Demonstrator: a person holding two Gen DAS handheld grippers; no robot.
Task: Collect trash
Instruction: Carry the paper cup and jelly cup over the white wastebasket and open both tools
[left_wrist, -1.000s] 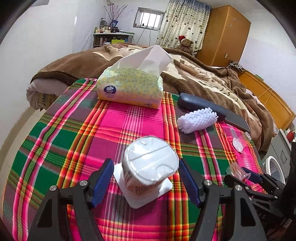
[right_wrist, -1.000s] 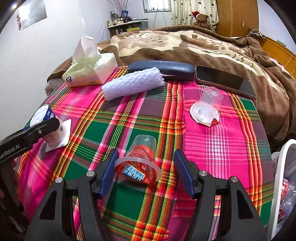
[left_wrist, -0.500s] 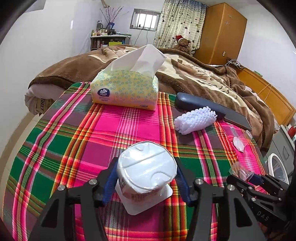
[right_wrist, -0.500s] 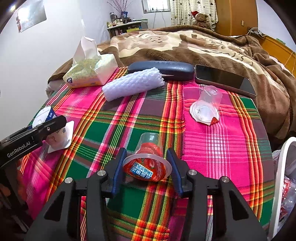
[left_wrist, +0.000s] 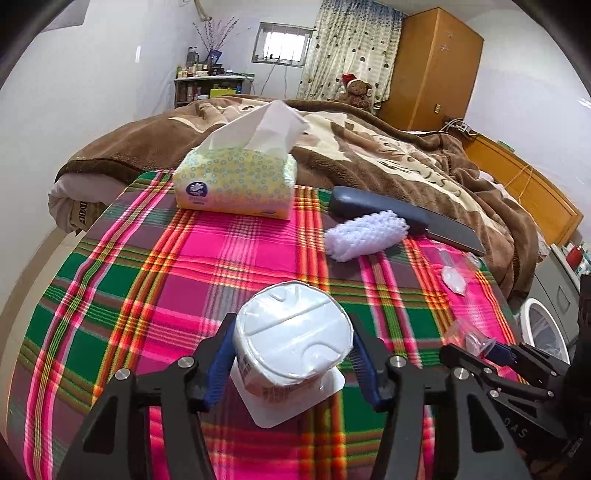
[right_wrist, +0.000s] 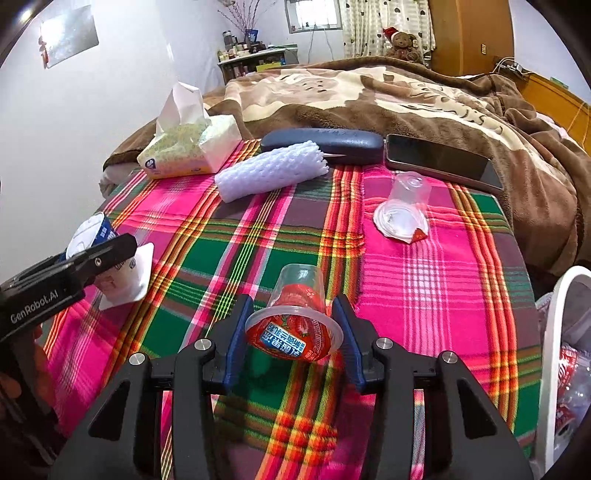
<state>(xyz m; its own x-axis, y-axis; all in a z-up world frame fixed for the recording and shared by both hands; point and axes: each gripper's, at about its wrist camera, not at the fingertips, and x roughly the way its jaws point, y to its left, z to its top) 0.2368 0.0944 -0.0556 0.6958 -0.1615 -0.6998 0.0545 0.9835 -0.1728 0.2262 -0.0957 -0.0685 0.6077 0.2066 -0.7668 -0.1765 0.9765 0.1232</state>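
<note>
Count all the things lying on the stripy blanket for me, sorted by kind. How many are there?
Cups: 3, the white cup, the red jelly cup and the clear empty cup
Tissue packs: 1, the tissue pack
Foam nets: 1, the white foam net
Glasses cases: 1, the dark case
Phones: 1, the phone
Total: 7

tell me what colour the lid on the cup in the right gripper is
Red with a blue-and-white label, clearest in the right wrist view.
</note>
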